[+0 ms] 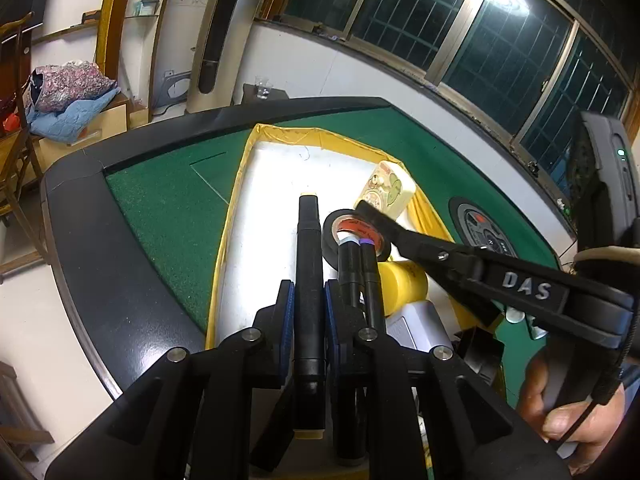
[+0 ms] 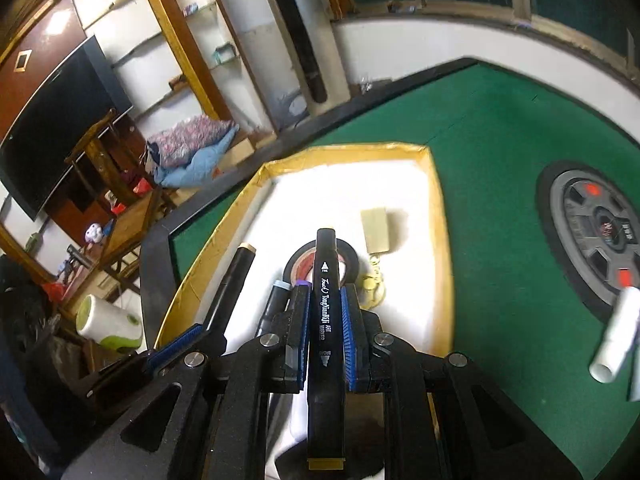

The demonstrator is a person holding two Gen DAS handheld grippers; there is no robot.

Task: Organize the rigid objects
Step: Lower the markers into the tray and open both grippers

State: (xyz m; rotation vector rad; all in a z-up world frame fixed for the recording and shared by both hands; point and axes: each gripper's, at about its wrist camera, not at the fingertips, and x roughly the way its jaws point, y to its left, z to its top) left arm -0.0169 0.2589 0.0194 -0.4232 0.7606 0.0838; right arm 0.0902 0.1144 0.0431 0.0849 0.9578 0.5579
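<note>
The left tool (image 1: pixel 310 300) is clamped on a black marker (image 1: pixel 309 280) with a cream cap end, the pen lying lengthwise between the blue pads (image 1: pixel 289 308) and pointing out over a white tray (image 1: pixel 272 184) with a yellow rim. The right tool (image 2: pixel 325 312) is likewise clamped on a second black marker (image 2: pixel 326 320) with white lettering down its barrel, its tip over the same tray.

The tray sits on the green felt bench (image 1: pixel 168 232), near its black edge. Inside the tray lies a roll of black tape (image 1: pixel 356 236), flat, with a red inner label. Two more markers (image 1: pixel 358 276), one with a pale blue end and one with a purple end, rest with their tips at the roll's opening. Beyond the tape, against the tray's right wall, lies a cream case (image 1: pixel 386 194) with cartoon pictures. Just beside the tape stands a yellow cylinder (image 1: pixel 402 286), and next to it a white box (image 1: pixel 420 324), partly hidden behind the tool.

In the left wrist view the right tool reaches in from the right, its tip above the tape roll, with a hand (image 1: pixel 568 412) gripping its handle. On the felt to the right of the tray is a round grey dial (image 2: pixel 596 236), and near it a white tube (image 2: pixel 618 340), blurred.
</note>
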